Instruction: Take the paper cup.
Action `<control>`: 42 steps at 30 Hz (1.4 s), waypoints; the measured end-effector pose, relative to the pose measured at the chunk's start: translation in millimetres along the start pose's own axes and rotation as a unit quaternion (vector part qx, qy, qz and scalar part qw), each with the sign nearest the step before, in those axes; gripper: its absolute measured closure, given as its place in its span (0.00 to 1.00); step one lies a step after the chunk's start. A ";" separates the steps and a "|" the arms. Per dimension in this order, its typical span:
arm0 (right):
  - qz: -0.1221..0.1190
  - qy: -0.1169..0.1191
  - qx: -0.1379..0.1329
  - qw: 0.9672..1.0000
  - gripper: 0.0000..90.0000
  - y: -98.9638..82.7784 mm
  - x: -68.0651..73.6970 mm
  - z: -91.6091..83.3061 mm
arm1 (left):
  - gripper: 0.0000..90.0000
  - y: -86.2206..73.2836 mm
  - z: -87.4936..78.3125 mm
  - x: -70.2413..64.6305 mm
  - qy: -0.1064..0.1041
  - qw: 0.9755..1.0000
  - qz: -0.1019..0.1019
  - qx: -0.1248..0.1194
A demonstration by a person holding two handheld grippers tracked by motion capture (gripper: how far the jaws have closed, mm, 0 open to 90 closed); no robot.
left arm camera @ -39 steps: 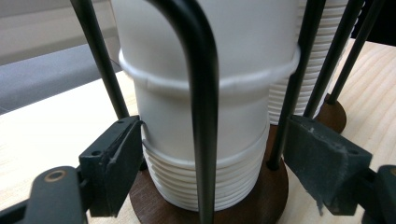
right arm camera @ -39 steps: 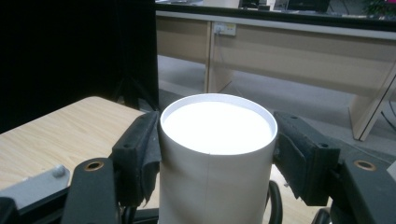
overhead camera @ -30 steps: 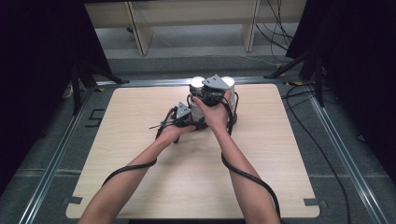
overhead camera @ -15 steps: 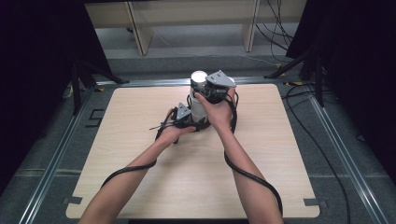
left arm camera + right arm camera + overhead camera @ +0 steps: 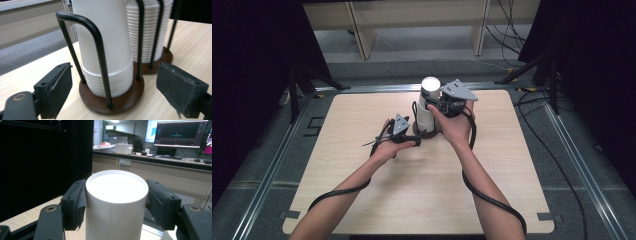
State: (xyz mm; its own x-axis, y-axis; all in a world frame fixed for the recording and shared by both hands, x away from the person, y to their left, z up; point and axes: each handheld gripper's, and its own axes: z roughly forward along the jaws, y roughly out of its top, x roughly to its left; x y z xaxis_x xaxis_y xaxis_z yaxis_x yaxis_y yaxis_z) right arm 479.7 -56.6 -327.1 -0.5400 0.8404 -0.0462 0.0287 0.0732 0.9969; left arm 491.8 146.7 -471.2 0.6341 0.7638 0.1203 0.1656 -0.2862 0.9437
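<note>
A stack of upturned white paper cups stands in a black wire holder on a round brown base. My left gripper is low at that base; its jaws have just been opening and stand apart on either side of it, pads clear of the wood. In the high view my left gripper lies left of the holder. My right gripper is shut on the sides of one upturned white cup. That cup is raised above the stack, with my right gripper beside it.
A second wire holder with a tall cup stack stands just behind the first. The light wooden table has bare room in front and to both sides. Cables trail from both grippers. Metal rails and black stands border the table.
My right gripper has risen with the white cup, drawing it up off the stack. The left gripper's jaws have spread wider and it has shifted a little at the holder's base.
</note>
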 end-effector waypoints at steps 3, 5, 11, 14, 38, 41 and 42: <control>0.016 0.010 0.005 1.000 0.40 -3.4 0.8 -12.2 | 0.14 -2.7 -15.2 3.5 -0.014 1.000 0.006 -0.017; 0.013 0.010 0.002 1.000 0.40 -5.8 -0.3 -20.3 | 0.14 -6.1 -24.9 5.1 -0.012 1.000 0.006 -0.022; 0.013 0.017 -0.003 1.000 0.40 -18.8 -2.7 -44.3 | 0.14 -16.6 -54.9 3.6 -0.005 1.000 0.009 -0.022; 0.026 0.022 0.006 0.999 0.40 -25.7 -0.8 -55.6 | 0.14 -19.5 -71.1 2.5 -0.004 1.000 0.008 -0.023; 0.047 0.023 0.020 0.998 0.40 -74.6 -7.2 -113.8 | 0.14 -44.6 -128.7 -26.9 -0.004 0.999 0.006 -0.041; 0.044 0.013 0.031 0.998 0.40 -83.4 -6.5 -125.1 | 0.13 -46.0 -129.0 -30.2 -0.002 0.999 -0.001 -0.044; 0.044 0.013 0.031 0.998 0.40 -83.4 -6.5 -125.1 | 0.13 -46.9 -128.8 -31.0 -0.001 0.999 -0.002 -0.044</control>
State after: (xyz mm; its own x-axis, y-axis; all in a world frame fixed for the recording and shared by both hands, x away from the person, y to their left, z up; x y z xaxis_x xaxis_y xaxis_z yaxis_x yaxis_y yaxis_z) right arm 375.6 -135.3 -402.0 -0.5551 0.8307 0.0430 0.1287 0.0347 0.9911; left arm 367.1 211.0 -479.5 0.6355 0.7633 0.1161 0.1015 -0.2317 0.9675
